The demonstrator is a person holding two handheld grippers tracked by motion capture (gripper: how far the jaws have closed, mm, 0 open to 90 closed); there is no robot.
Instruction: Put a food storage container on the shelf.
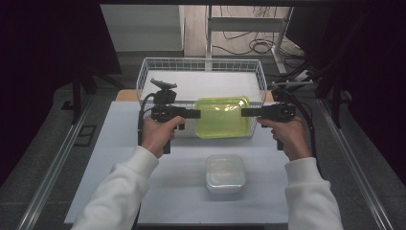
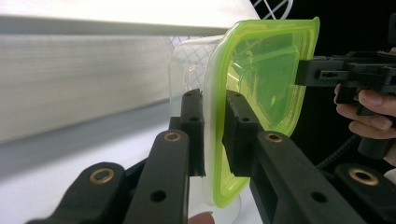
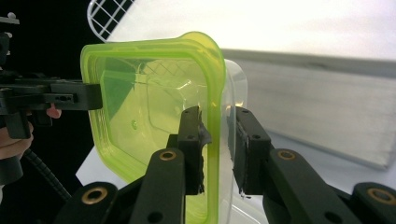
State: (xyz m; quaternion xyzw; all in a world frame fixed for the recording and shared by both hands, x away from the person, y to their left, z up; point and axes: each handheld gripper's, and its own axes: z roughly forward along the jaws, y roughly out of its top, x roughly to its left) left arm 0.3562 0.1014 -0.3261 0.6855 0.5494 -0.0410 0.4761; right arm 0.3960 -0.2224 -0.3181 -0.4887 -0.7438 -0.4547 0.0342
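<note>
A clear container with a lime-green lid [image 1: 222, 117] hangs in the air over the front edge of the white wire basket [image 1: 142, 76], held level from both sides. My left gripper [image 1: 197, 114] is shut on its left rim, and my right gripper [image 1: 244, 112] on its right rim. In the left gripper view the black jaws of my left gripper [image 2: 215, 135] pinch the green lid [image 2: 266, 79] and the clear wall together. In the right gripper view my right gripper [image 3: 217, 144] clamps the same lid [image 3: 135, 112] at the opposite edge.
A second clear lidded container [image 1: 225, 173] sits on the white table sheet [image 1: 119, 158] near the front, below the held one. The basket has a white floor. Metal rails run along both table sides, and cables lie on the floor behind.
</note>
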